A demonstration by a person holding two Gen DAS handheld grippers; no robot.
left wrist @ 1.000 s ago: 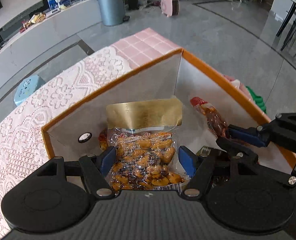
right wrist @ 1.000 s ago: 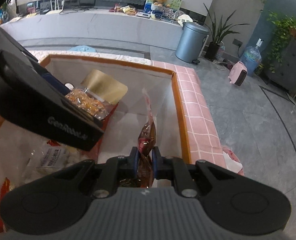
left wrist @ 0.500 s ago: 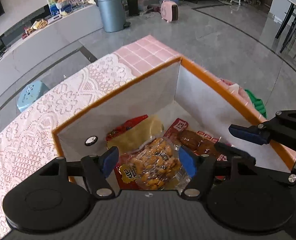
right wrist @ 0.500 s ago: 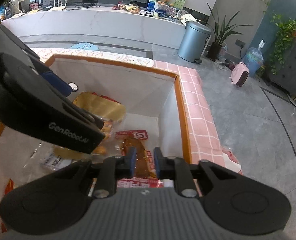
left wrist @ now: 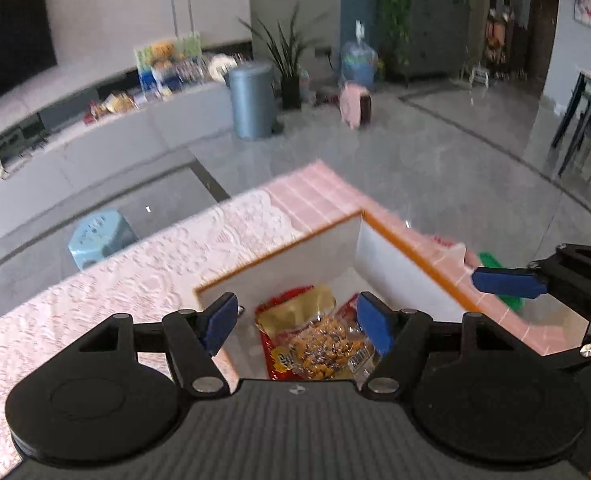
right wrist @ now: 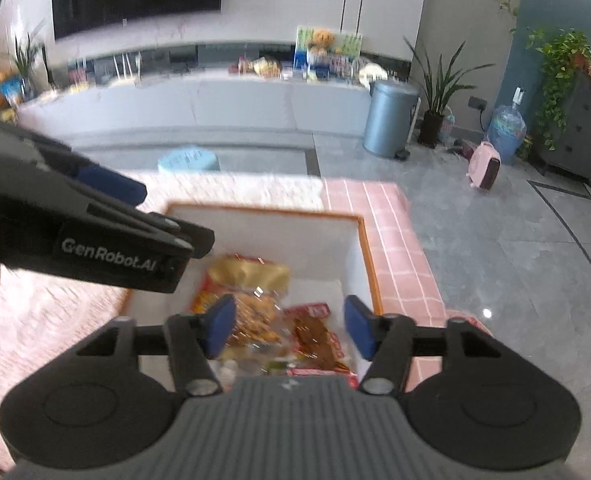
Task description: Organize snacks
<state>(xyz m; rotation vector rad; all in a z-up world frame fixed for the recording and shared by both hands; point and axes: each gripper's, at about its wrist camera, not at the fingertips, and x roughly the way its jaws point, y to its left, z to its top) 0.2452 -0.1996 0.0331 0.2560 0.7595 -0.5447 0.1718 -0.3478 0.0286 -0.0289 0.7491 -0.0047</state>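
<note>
A white box with an orange rim point(left wrist: 411, 276) stands on the table and holds several snack packs. My left gripper point(left wrist: 295, 324) hangs open above it, over a clear bag of orange nuts point(left wrist: 323, 350) and a gold-topped red pack point(left wrist: 295, 306). Nothing is between its pads. My right gripper point(right wrist: 289, 330) is also above the box point(right wrist: 369, 256), its jaws opening and empty. A brown meat snack pack point(right wrist: 315, 340) lies flat on the box floor below it. One of its blue pads point(left wrist: 503, 282) shows at the right of the left wrist view.
The table has a pink checked cloth point(right wrist: 395, 240) with a lace runner point(left wrist: 135, 272). A green item point(left wrist: 491, 264) lies by the table's right edge. On the floor beyond are a blue stool point(left wrist: 99, 236), a grey bin point(left wrist: 251, 100) and a pink heater point(left wrist: 355, 106).
Both grippers have risen out of the box. The right gripper has let go of the brown pack, which now lies flat. The nut bag has dropped flat too.
</note>
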